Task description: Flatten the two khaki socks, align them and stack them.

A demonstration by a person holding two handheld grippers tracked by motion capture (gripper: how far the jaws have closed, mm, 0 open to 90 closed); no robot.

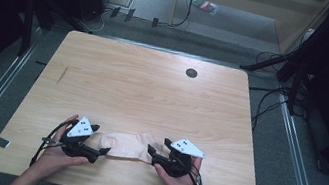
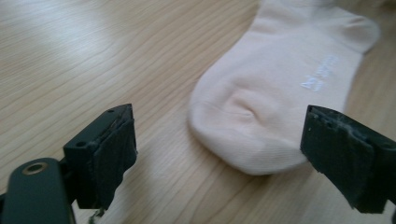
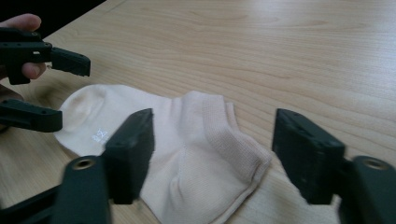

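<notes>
A pale cream ankle sock lies flat near the table's front edge, between the two grippers. My left gripper is open at the sock's toe end, its jaws spread wide either side of the toe and just short of it. My right gripper is open at the cuff end, its jaws straddling the ribbed cuff. In the right gripper view the left gripper appears beyond the toe, held by a hand.
The wooden table has a small dark round grommet near its far edge. Dark stands and cables sit on the grey floor around the table, mostly at the right.
</notes>
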